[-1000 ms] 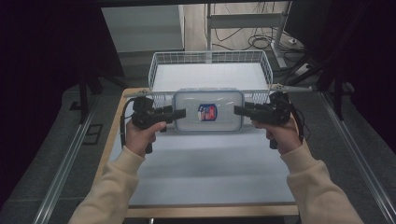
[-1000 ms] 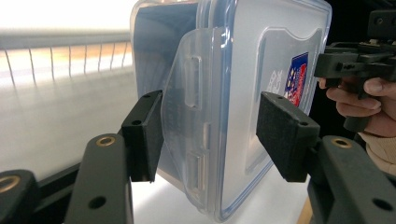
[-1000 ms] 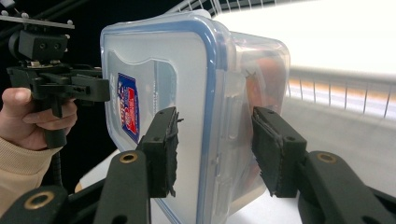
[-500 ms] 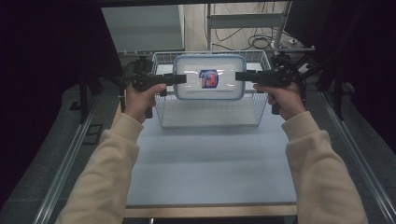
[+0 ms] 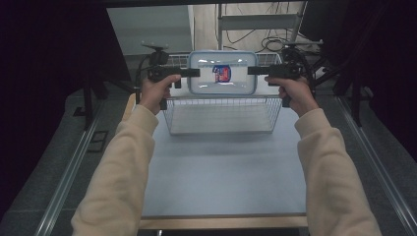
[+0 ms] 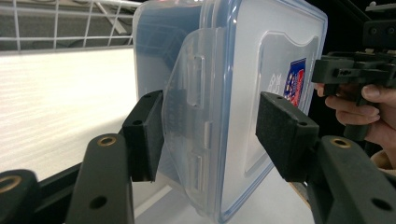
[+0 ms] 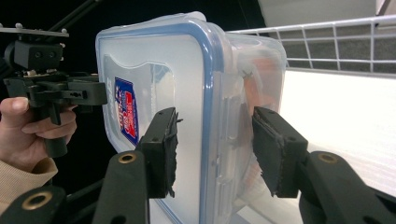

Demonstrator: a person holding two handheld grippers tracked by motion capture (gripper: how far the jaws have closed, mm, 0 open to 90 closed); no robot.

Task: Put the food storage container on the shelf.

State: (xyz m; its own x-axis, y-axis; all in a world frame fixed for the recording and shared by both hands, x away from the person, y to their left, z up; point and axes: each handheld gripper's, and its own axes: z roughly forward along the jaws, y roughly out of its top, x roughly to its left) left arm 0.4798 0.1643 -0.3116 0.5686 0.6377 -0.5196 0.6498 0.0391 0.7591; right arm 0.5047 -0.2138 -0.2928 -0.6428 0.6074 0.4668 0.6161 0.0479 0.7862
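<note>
High view: translucent rectangular plastic container [image 5: 222, 73], blue-rimmed lid with rounded corners and a red-blue label, is held above the white wire basket [image 5: 221, 114]; left gripper [image 5: 193, 73] grasps its clip-flap end between black foam pads; right gripper [image 5: 253, 70] clamps the opposite end.
</note>
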